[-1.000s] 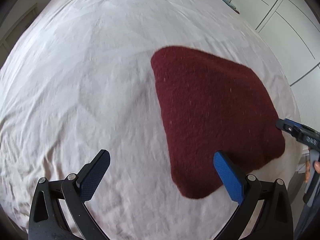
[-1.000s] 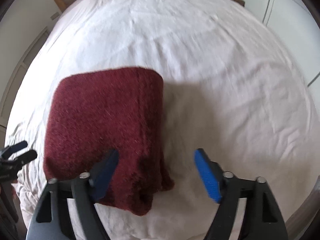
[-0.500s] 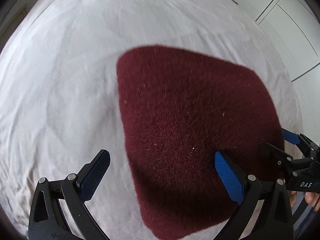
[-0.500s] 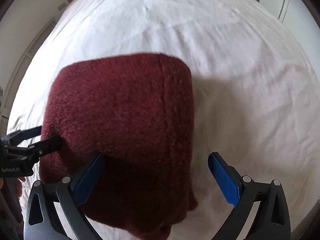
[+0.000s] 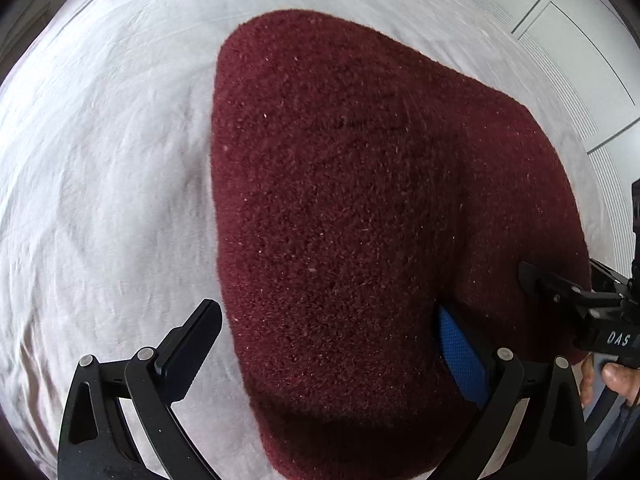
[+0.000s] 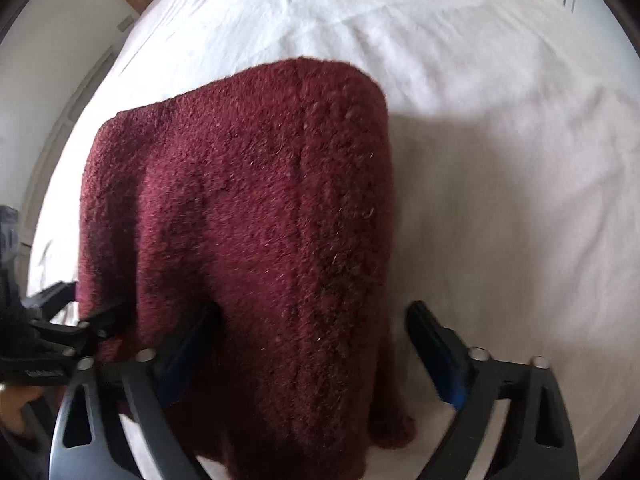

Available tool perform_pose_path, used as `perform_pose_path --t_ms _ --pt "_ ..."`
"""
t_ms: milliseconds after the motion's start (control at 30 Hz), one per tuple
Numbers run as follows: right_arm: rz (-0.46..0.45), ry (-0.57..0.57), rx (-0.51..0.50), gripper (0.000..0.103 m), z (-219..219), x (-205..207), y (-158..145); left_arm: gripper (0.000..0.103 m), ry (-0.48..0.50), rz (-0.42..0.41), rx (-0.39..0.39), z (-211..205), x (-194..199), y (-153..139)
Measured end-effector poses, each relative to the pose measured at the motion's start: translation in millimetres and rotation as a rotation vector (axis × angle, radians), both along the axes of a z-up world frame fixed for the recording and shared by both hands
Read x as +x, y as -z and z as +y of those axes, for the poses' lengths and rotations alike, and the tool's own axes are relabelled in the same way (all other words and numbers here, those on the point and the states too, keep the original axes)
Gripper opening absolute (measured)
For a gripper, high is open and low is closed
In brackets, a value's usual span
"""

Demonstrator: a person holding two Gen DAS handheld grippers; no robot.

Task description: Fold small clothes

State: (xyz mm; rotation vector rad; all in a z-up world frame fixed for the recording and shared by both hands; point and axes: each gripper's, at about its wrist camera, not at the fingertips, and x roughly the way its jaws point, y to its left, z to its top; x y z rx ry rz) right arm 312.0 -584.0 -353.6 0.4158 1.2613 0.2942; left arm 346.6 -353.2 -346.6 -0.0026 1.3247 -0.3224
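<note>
So there's a dark red fuzzy knit garment lying folded on a bed with a wrinkled white sheet, and both claws are right down over its near edge. The left claw is spread wide: its left finger sits over bare sheet just beside the garment's left edge, and its blue-padded right finger is over the knit, so that near corner sits between the two fingers, though the pads aren't pinching anything.

The right claw is also apart, but its jaws are closing. Its left finger is against the fuzzy fabric, its right finger hangs over the sheet just past the garment's right edge, and the garment's right part lies between them. Not clamped as far as I can see. Each claw shows up at the edge of the other's view, and a bit of a hand peeks in behind the right one.
</note>
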Motion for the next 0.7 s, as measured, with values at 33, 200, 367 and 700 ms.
perform_pose_path --t_ms 33,200,367,700 --pt "0.009 0.0 0.033 0.071 -0.8 -0.8 0.5 0.103 0.002 0.0 -0.007 -0.8 -0.8 1.9" --pt "0.021 -0.026 0.016 0.052 4.5 1.3 -4.4 0.086 0.018 0.003 -0.062 3.0 -10.3 4.4" --pt "0.001 -0.042 -0.064 0.039 16.9 -1.3 -20.5 0.061 0.066 -0.012 -0.072 -3.7 -12.4 -1.2" --pt "-0.123 -0.062 -0.116 0.032 36.6 -26.4 -83.0 0.041 0.132 -0.091 -0.122 18.1 -23.6 -57.4"
